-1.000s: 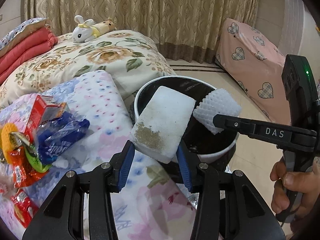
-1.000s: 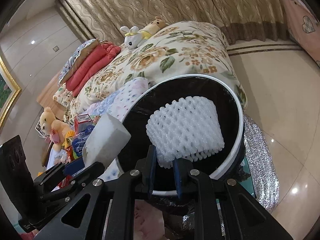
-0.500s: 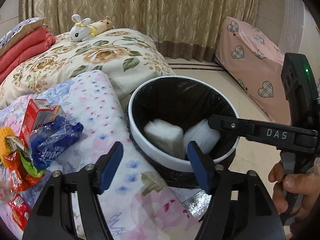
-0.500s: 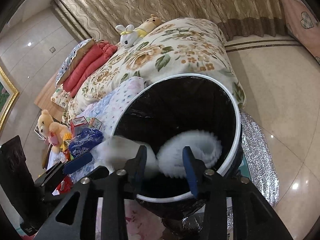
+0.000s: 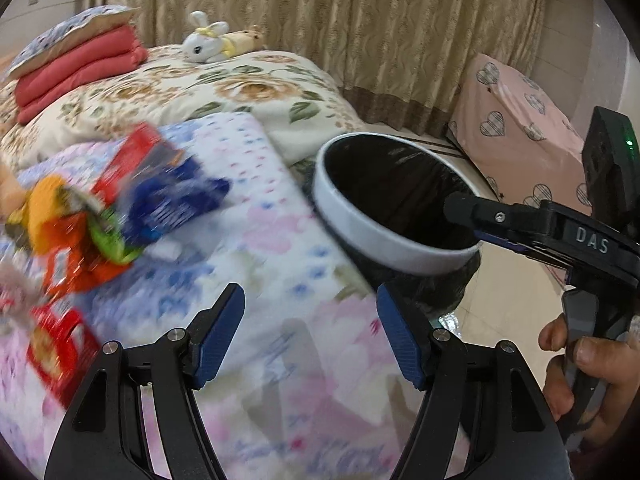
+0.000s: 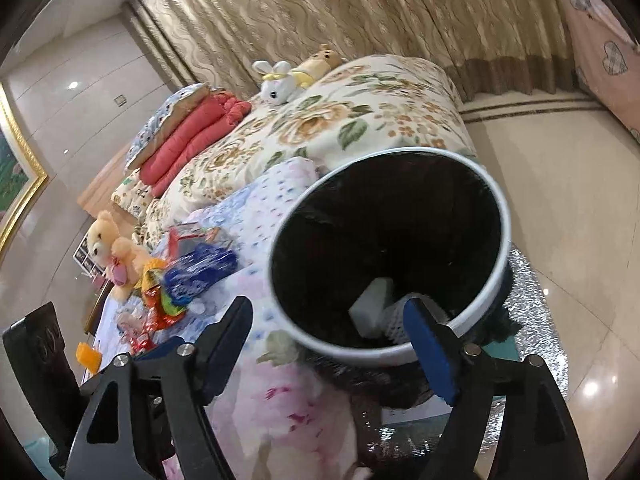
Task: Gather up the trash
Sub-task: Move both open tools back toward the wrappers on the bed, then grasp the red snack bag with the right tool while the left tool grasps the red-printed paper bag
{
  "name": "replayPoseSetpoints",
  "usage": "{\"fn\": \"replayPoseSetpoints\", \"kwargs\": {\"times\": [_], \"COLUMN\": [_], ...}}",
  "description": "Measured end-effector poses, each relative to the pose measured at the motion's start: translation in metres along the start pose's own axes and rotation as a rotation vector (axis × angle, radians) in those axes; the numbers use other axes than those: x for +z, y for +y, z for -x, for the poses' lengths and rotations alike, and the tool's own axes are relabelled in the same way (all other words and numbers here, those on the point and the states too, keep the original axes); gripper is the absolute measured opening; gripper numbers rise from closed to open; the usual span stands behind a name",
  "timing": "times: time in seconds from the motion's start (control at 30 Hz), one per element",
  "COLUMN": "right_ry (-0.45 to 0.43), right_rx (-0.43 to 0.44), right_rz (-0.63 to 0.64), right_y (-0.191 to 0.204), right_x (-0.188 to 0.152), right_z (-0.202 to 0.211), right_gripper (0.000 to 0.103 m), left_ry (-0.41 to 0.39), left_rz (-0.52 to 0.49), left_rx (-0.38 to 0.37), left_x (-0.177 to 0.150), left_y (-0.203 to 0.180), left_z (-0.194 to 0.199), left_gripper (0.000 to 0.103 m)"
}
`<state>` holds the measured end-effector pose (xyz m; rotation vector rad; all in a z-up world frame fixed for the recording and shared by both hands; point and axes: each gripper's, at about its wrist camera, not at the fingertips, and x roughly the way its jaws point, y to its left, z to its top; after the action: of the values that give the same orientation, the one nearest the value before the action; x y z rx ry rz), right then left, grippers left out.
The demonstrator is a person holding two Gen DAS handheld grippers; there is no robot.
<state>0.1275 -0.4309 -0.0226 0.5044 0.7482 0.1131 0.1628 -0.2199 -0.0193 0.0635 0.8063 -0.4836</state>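
Note:
A white-rimmed bin [image 5: 384, 236] [image 6: 500, 216] lined with a black bag stands beside the bed. At its bottom lie a white foam block [image 6: 370, 304] and a white foam net [image 6: 396, 320]. My left gripper [image 5: 310, 328] is open and empty above the pastel floral blanket [image 5: 260, 232], left of the bin. My right gripper [image 6: 330, 344] hangs over the bin's near rim, its jaws opening with nothing between them; in the left wrist view it [image 5: 464, 210] reaches over the rim from the right. Colourful wrappers and a blue bag [image 5: 172, 204] [image 6: 198, 268] lie in a heap on the blanket.
A floral quilt [image 5: 240, 92] with folded red bedding [image 5: 80, 64] and plush toys [image 5: 212, 42] fills the bed behind. A teddy bear [image 6: 108, 248] sits left of the wrappers. A pink heart-print cover [image 5: 516, 136] stands right; silver foil [image 6: 532, 312] lies on the tiled floor.
Both grippers opened and let go: the foam block and foam net dropped into the bin. The left gripper then swung left, away from the bin and toward the wrappers.

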Motion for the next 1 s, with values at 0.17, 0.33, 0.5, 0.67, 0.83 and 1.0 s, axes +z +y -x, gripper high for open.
{"fn": "replayPoseSetpoints", "kwargs": {"times": [0.17, 0.33, 0.5, 0.67, 0.83, 1.0], "right_ry": [-0.017, -0.002, 0.017, 0.046, 0.071, 0.094], "right_rx": [0.014, 0.042, 0.069, 0.094, 0.119, 0.148], "right_rz": [0.04, 0.055, 0.061, 0.074, 0.09, 0.11], "right_y": [0.026, 0.045, 0.062, 0.081, 0.101, 0.123], "right_x": [-0.015, -0.028, -0.041, -0.056, -0.069, -0.08], "right_z": [0.0, -0.006, -0.013, -0.02, -0.028, -0.036], "right_gripper": [0.084, 0.085, 0.086, 0.086, 0.086, 0.086], "left_ry": [-0.009, -0.009, -0.017, -0.032, -0.045, -0.062], "left_rz": [0.047, 0.089, 0.123, 0.169, 0.219, 0.271], "left_rx": [0.013, 0.028, 0.059, 0.088, 0.126, 0.154], "left_x": [-0.023, -0.045, -0.066, -0.08, -0.092, -0.098], "left_y": [0.021, 0.042, 0.065, 0.09, 0.118, 0.147], "left_z": [0.018, 0.035, 0.054, 0.072, 0.084, 0.094], "left_gripper": [0.07, 0.07, 0.07, 0.07, 0.07, 0.07]}}
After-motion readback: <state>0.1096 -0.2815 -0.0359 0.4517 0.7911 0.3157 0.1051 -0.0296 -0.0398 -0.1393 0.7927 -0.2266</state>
